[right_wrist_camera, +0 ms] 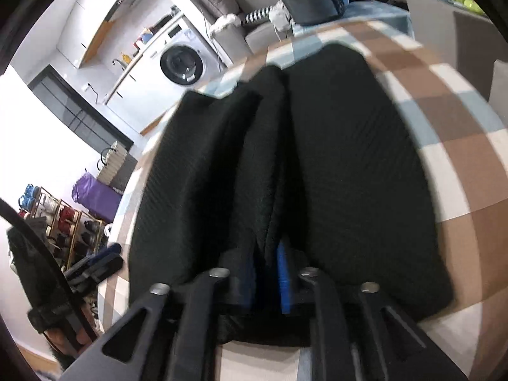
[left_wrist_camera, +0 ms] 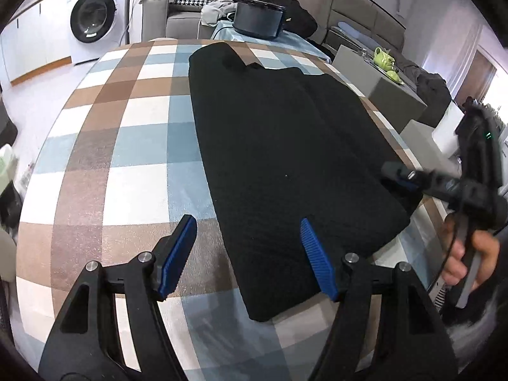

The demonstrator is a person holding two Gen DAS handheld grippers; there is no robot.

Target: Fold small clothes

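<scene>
Left wrist view gives me the widest look: the table (left_wrist_camera: 95,133), covered in a brown, blue and white check cloth, carries one black garment (left_wrist_camera: 285,146) laid lengthwise down its middle, already narrowed into a long panel that runs from the far edge to the near edge. It lies closer to the table's right edge than its left.

My left claw (left_wrist_camera: 247,254) hangs above the garment's near-left corner with its jaws well apart and nothing between them; one blue pad sits over bare tablecloth, the other over the fabric.

My right claw (right_wrist_camera: 266,273) is at the garment's near-right corner. In the right wrist view its jaws stand narrow with a ridge of black fabric rising between the blue pads, but the blur keeps me from telling whether the pads actually press on it.

I judge the lengthwise folds done and the crosswise fold about to begin. The next move calls for the left claw to drop and close on its corner, the right to have a firm pinch, then both to lift together and carry the near hem toward the far edge evenly.
</scene>
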